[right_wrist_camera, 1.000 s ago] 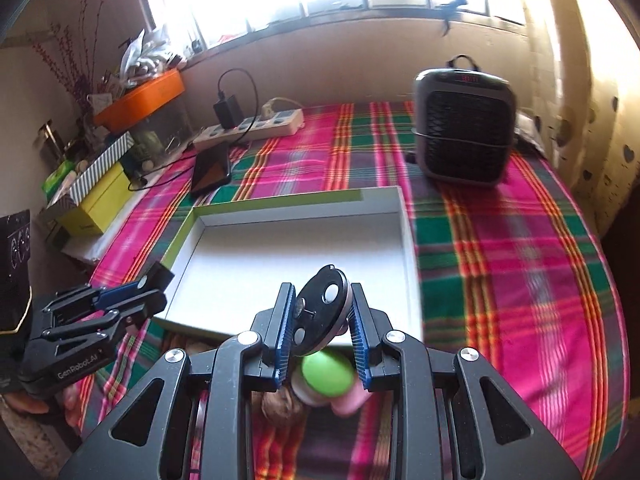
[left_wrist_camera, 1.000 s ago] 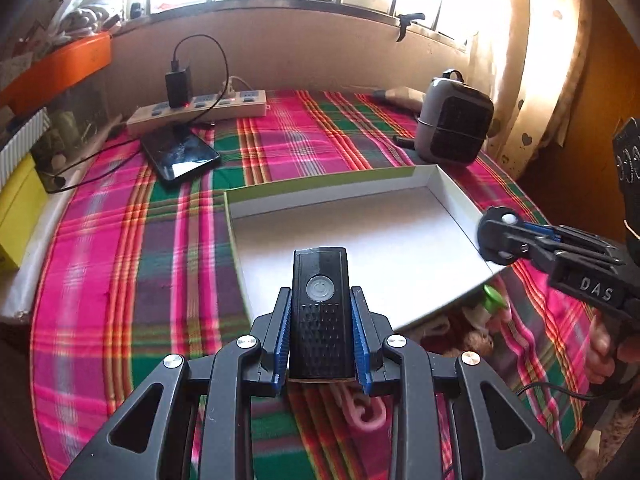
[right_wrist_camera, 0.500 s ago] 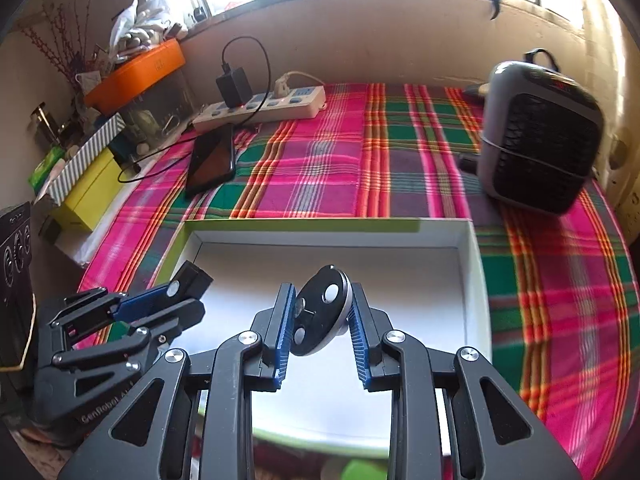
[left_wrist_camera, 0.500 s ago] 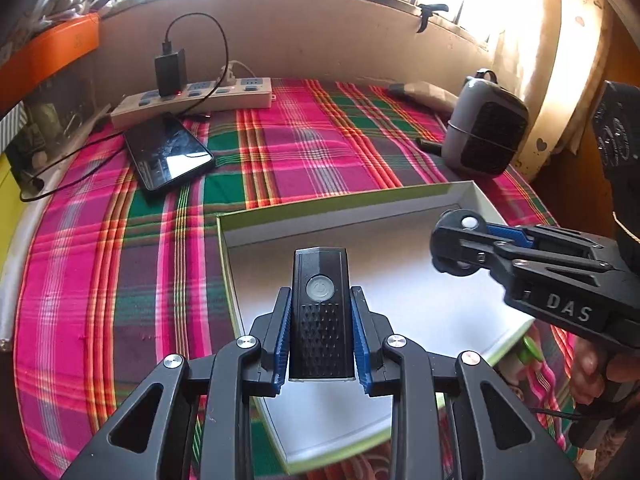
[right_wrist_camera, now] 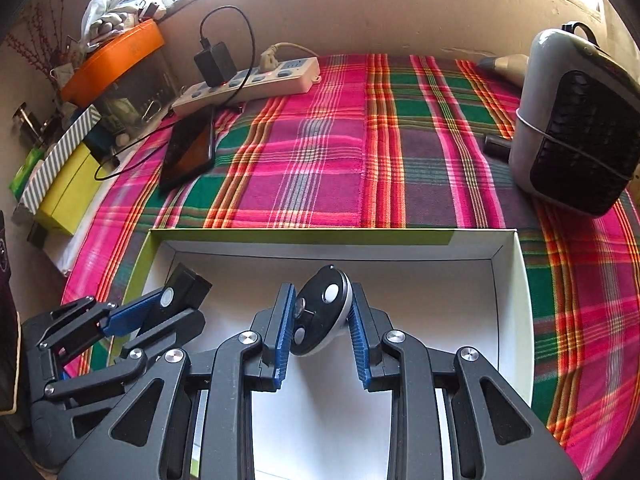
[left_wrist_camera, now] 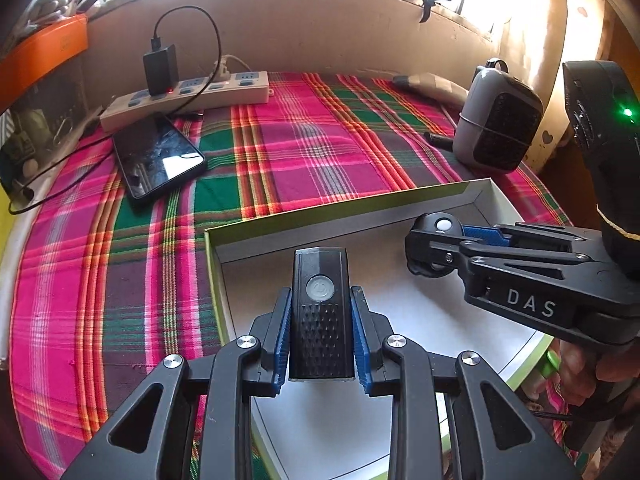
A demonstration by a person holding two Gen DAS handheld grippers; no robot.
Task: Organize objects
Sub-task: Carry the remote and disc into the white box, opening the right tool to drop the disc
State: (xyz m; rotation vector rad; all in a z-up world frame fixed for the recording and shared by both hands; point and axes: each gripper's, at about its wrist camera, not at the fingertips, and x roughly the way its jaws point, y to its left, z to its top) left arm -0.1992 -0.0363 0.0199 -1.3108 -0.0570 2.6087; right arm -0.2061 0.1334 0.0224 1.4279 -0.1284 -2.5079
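The white box [right_wrist_camera: 516, 320] with green outer walls lies on the plaid cloth [right_wrist_camera: 320, 168], and its floor looks bare so far, so nothing seems sorted into it yet. Both loads hang over it, unreleased. The left gripper [left_wrist_camera: 322, 320] clamps a black rectangular light [left_wrist_camera: 321, 312] over the box's left part. The right gripper [right_wrist_camera: 322, 320] pinches a round black-and-white device [right_wrist_camera: 320, 316], probably a mount, though the view leaves that unclear. Setting both down remains.
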